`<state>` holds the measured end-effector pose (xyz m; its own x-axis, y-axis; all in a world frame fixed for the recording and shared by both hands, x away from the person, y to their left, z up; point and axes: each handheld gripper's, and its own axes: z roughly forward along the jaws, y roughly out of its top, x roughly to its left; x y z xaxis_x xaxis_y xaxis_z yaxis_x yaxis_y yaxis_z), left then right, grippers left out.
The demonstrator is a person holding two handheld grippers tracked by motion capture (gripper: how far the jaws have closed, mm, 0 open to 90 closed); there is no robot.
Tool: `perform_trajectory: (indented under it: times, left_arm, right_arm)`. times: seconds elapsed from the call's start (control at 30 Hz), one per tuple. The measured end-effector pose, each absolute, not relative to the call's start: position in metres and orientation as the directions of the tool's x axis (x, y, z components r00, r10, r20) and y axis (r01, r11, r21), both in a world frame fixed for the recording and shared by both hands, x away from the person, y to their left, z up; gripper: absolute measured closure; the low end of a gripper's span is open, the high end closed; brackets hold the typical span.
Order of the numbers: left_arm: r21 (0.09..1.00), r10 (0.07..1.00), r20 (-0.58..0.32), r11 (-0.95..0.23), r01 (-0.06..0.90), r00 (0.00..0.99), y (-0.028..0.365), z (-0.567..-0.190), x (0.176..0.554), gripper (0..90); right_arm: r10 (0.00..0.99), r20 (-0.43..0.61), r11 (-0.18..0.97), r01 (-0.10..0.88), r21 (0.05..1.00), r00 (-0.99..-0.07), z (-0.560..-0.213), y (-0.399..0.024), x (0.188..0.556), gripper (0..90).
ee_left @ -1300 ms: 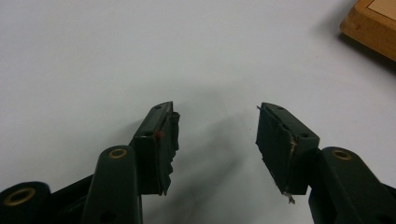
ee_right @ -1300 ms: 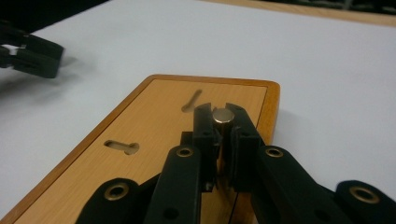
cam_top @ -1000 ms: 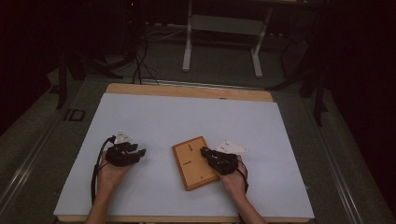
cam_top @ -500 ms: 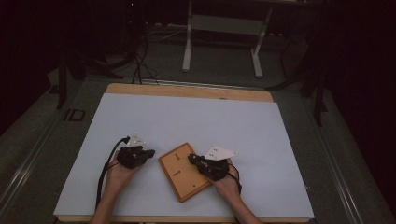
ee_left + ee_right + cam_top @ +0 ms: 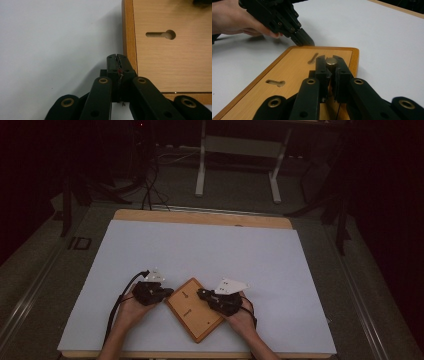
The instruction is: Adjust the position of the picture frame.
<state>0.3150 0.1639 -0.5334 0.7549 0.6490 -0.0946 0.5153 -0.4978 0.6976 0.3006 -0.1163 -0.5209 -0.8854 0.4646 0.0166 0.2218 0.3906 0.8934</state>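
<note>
since the earlier frames both hands had drawn nearer the near edge of the table, and the wooden board (image 5: 195, 309) had come with them, turned further so one corner pointed away from the person.

from the high view, the board lay flat on the white table sheet (image 5: 200, 250), a light rectangular panel with a darker rim and two small slots on its face. the left gripper (image 5: 167, 292) sat just off the board's left corner, its hand (image 5: 131, 309) low with the forearm coming up from the bottom edge. the right gripper (image 5: 202, 294) reached over the board's upper right edge, hand (image 5: 240, 316) behind it.

from the left gripper view, its jaws were pressed together on nothing, the tips (image 5: 117, 58) touching the board's rim. a keyhole slot (image 5: 161, 34) showed in the pale grain of the board (image 5: 172, 60).

from the right gripper view, the jaws were nearly closed around a small brass peg (image 5: 331, 61) standing over the board (image 5: 294, 72). beyond the board's far edge, the left gripper (image 5: 305, 40) touched the rim, held in the left hand (image 5: 234, 18). no writing could be read.
</note>
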Motion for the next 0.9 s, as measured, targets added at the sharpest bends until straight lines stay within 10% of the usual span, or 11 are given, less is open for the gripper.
perform_trajectory:
  times: [0.9]
  left_arm:
    - [0.716, 0.591, -0.111, -0.510, 0.477, 0.799, 0.148, -0.525, 0.290, 89.6]
  right_arm:
    - [0.549, 0.064, 0.389, 0.322, 0.863, -0.834, -0.524, -0.131, 0.316, 84.1]
